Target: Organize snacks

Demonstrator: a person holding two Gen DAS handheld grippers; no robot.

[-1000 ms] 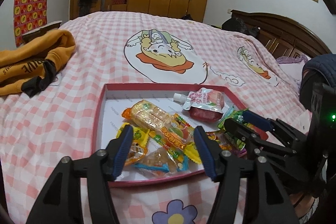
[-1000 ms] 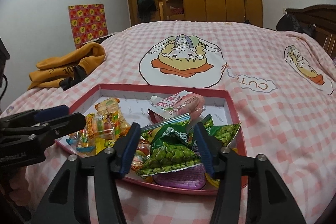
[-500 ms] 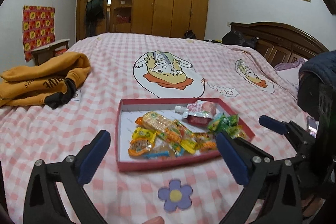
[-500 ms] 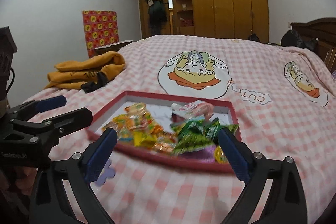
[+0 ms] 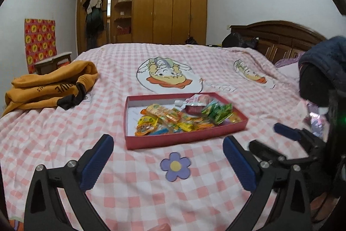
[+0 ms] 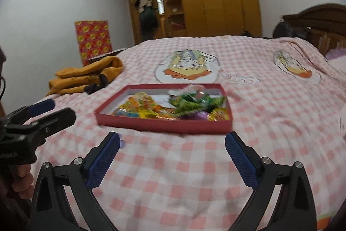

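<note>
Both the left tongs [image 5: 167,157] and right tongs [image 6: 172,155] are hovering wide open, empty, near the shallow red cardboard tray [image 5: 186,138] holding colourful wrapped snacks [image 5: 173,118].

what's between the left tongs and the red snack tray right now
Nothing visible. Only bare checked bedspread with a purple flower patch lies between the open left tongs and the red tray. The orange hoodie sits off to the left, out of the path.

Shallow red tray [image 5: 186,140] flat on the pink checked bed [image 5: 129,187], yellow-orange snack packets [image 5: 164,120] at its left, green packets [image 5: 217,110] at right, pink pouch [image 5: 197,101] behind
</note>
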